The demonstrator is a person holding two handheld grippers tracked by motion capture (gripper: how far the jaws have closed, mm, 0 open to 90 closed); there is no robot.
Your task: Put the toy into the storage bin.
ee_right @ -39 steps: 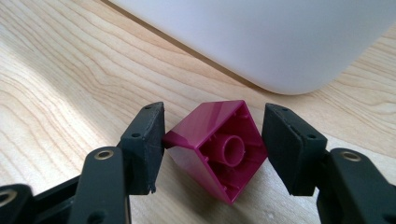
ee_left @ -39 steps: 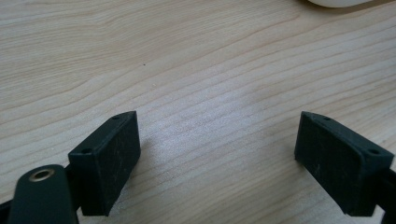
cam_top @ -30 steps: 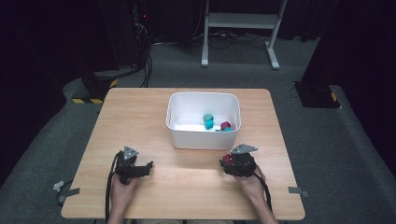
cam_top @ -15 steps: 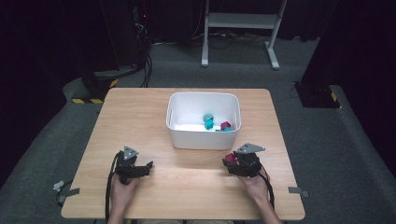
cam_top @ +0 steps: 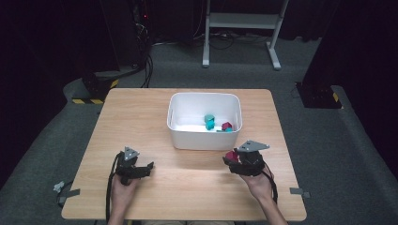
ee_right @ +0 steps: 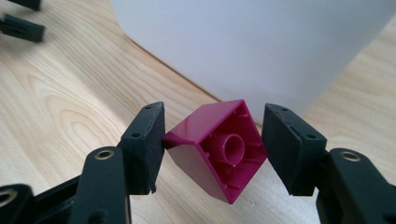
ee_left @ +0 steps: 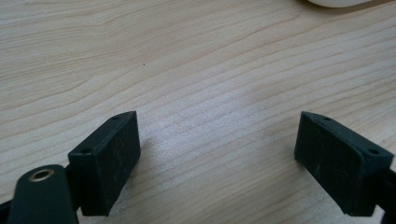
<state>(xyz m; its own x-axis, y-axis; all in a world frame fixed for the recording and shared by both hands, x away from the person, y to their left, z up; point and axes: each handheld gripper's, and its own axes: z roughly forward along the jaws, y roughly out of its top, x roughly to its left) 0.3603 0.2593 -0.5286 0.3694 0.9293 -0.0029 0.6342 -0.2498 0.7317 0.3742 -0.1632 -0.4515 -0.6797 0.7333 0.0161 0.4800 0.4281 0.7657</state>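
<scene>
Magenta block, a small hollow plastic piece, sits clamped corner-to-corner in the right tongs above the desk, beside the white bin. Likely light, rigid, slick; flat sides would grip better. Left tongs gape empty.

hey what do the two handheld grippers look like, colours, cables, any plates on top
Both are black. The left gripper and the right gripper each carry a grey three-cornered plate on top and trail a black cable back along the bare forearm. The jaws are flat, matte black blocks with small screw holes; brass-coloured rivets sit at the linkages.
</scene>
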